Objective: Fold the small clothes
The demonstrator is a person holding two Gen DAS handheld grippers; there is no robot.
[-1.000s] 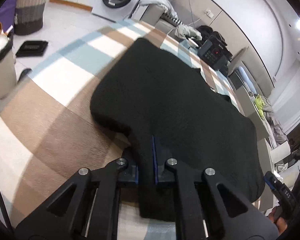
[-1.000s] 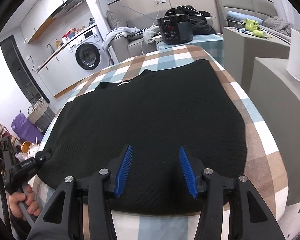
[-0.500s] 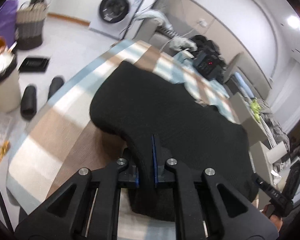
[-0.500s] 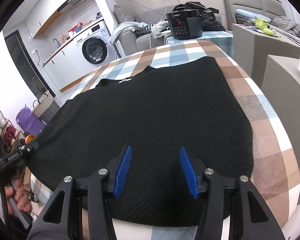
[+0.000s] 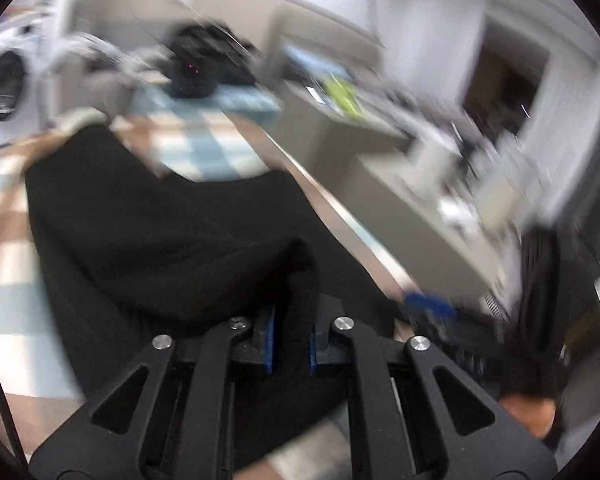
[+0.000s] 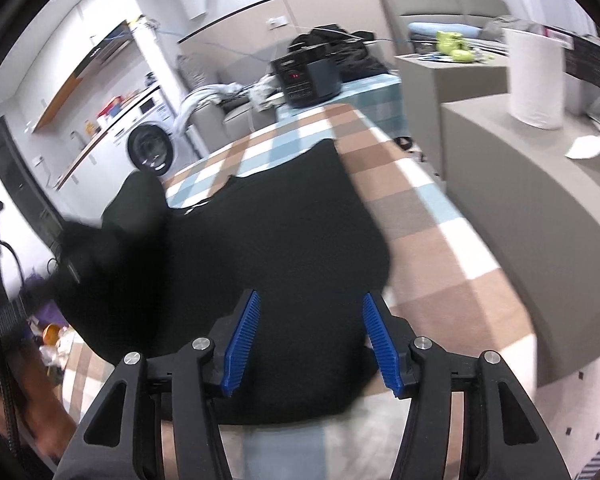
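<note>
Left gripper [image 5: 291,334] clamped on edge of black garment [image 6: 284,216] lying on checked tablecloth [image 6: 420,208], right gripper [image 6: 310,338] open, jaws just widening above garment's near hem; carry fold across garment evenly, keep hem pinned.

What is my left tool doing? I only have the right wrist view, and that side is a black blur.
Observer: In the left wrist view, the left tool is shut on a fold of the black garment.
Operator: Is the pinched part flat?
Observer: No, it stands up between the pads and arches over the layer beneath.
Operator: Anything beside it?
Observer: A blurred hand shows at that view's lower right.
</note>
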